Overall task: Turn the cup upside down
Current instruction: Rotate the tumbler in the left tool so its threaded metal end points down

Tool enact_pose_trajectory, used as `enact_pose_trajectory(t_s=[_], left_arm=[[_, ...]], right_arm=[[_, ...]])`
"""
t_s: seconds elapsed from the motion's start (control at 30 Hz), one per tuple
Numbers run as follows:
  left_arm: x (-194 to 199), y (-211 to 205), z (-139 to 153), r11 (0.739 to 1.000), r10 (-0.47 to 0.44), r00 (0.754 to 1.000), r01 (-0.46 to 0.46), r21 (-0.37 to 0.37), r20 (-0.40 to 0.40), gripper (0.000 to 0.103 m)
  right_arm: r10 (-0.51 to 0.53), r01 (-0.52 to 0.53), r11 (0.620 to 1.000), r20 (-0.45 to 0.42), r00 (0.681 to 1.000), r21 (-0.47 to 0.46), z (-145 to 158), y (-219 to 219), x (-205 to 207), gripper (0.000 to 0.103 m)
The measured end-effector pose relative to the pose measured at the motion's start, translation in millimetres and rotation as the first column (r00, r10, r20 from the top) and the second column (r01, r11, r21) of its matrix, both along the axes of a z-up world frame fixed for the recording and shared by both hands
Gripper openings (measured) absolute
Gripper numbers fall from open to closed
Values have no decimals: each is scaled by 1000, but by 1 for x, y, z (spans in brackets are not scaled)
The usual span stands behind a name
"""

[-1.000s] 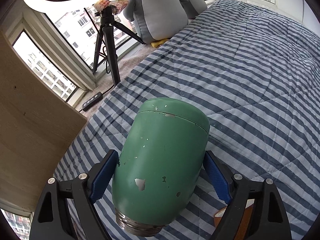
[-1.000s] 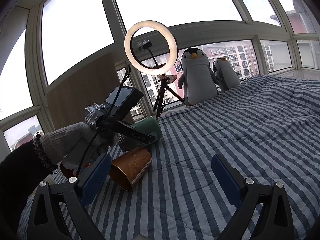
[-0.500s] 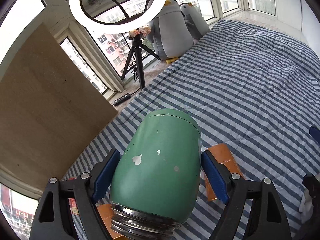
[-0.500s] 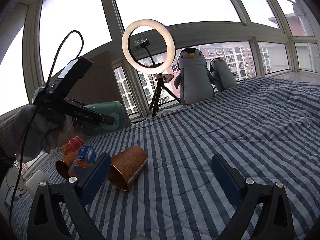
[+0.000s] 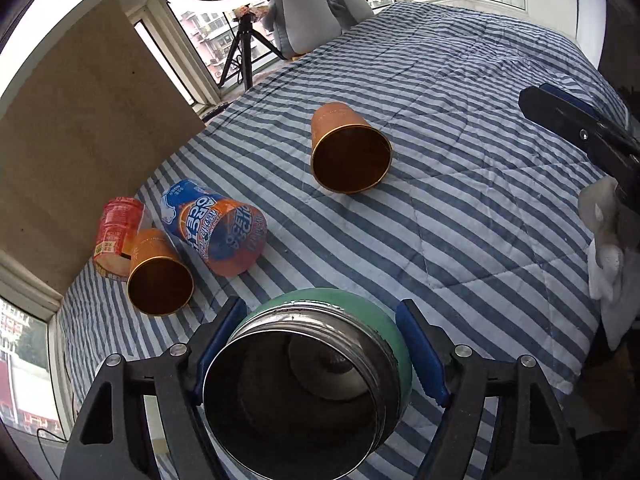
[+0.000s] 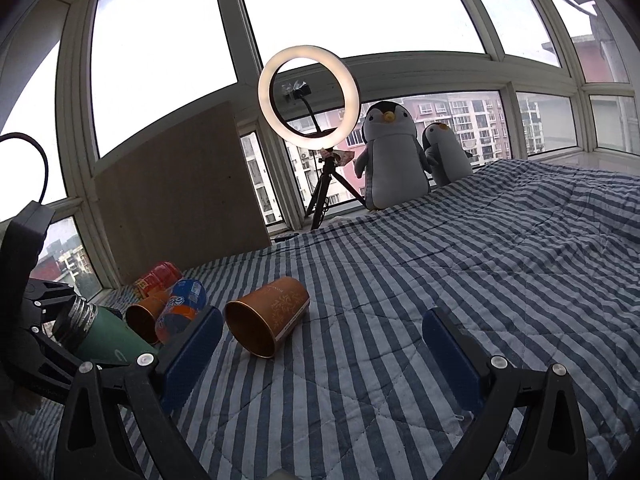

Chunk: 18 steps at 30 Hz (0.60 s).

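Note:
My left gripper (image 5: 320, 344) is shut on a green metal cup (image 5: 312, 384) with a threaded steel rim. In the left wrist view the cup's open mouth faces the camera and its base points down toward the striped bed. In the right wrist view the green cup (image 6: 106, 346) sits at the far left, tilted, its steel mouth up and to the left. My right gripper (image 6: 320, 340) is open and empty, low over the bed. Its fingertip (image 5: 560, 110) also shows at the right of the left wrist view.
On the striped quilt (image 5: 460, 200) lie a copper cup (image 5: 348, 152), a second copper cup (image 5: 158, 272), a blue-orange cup (image 5: 218, 228) and a red can (image 5: 116, 232). Beyond stand a ring light on a tripod (image 6: 308, 96), two plush penguins (image 6: 392, 156) and a wooden board (image 6: 176, 184).
My left gripper has turned the green cup over from pointing base-away to mouth toward the camera and lowered it toward the bed. The right gripper has stayed nearly still.

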<state>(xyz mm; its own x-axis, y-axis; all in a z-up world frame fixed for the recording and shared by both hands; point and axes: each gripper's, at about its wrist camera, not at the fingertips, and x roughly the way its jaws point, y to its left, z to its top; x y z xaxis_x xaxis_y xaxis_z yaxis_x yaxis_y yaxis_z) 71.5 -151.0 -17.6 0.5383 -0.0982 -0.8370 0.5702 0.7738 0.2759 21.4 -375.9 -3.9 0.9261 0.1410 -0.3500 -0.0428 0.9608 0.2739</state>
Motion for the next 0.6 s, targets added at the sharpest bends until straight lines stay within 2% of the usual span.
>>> enact_pose_trajectory(t_s=[0.03,0.07,0.13,0.23,0.4,0.6], left_arm=[[-13,3,0,1000,-1,999,1,-2,48,80],[-22,7,1,1000,-4,998,5,-8,60,80],[-34,17,5,999,12,998,-10,-33,56,80],[-61,29,4,1000,-16,997,18,-24,70,79],[-79,56,-9,999,10,1000,-10,-35,10,77],[-84,75,-6,993,28,999,-26,-117,17,76]], right_arm=[[10,-10,1000,-2,1000,-1,0,3,-4,99],[20,-20,1000,-4,1000,-1,0,6,-7,99],[43,-43,999,-11,999,0,0,13,-14,99],[80,-80,997,-15,997,-4,1,27,-27,99],[144,-144,990,-24,989,-6,2,54,-48,99],[227,-231,973,-117,967,-19,-1,95,-68,99]])
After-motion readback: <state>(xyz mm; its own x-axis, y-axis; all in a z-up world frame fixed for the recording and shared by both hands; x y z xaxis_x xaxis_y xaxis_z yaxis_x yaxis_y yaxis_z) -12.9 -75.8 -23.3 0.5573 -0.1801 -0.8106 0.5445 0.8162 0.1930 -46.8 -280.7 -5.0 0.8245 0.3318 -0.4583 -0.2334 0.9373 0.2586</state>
